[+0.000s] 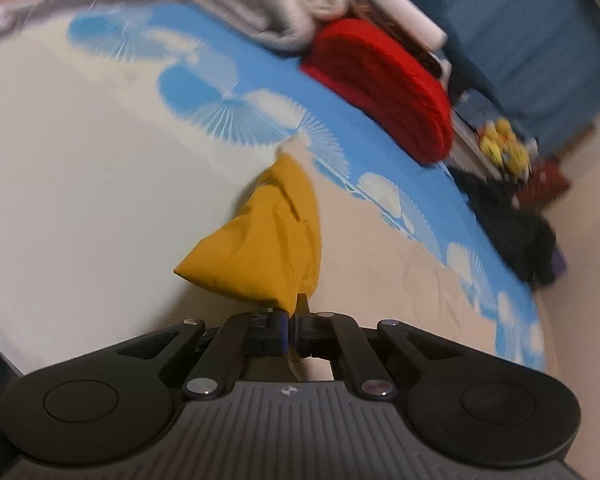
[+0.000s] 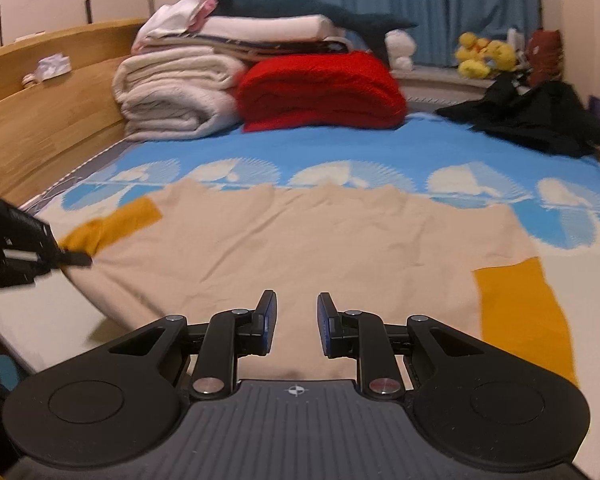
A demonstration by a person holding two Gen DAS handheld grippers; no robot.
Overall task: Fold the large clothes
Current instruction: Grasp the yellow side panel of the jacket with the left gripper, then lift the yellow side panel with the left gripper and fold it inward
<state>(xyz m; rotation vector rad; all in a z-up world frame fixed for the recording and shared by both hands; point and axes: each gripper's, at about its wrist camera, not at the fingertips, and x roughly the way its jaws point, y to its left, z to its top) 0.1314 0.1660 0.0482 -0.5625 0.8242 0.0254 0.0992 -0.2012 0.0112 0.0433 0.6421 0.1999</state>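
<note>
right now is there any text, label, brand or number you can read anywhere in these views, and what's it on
None can be read.
Left gripper and right gripper: each base carries only a small round crosshair mark, no letters.
Items on the wooden headboard shelf: too blurred to read.

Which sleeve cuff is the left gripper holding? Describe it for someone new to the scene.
On the bed lies a beige garment with mustard cuffs. The left gripper is shut on the mustard cuff nearest the wooden headboard. The other cuff lies flat; this one is bunched and lifted.
</note>
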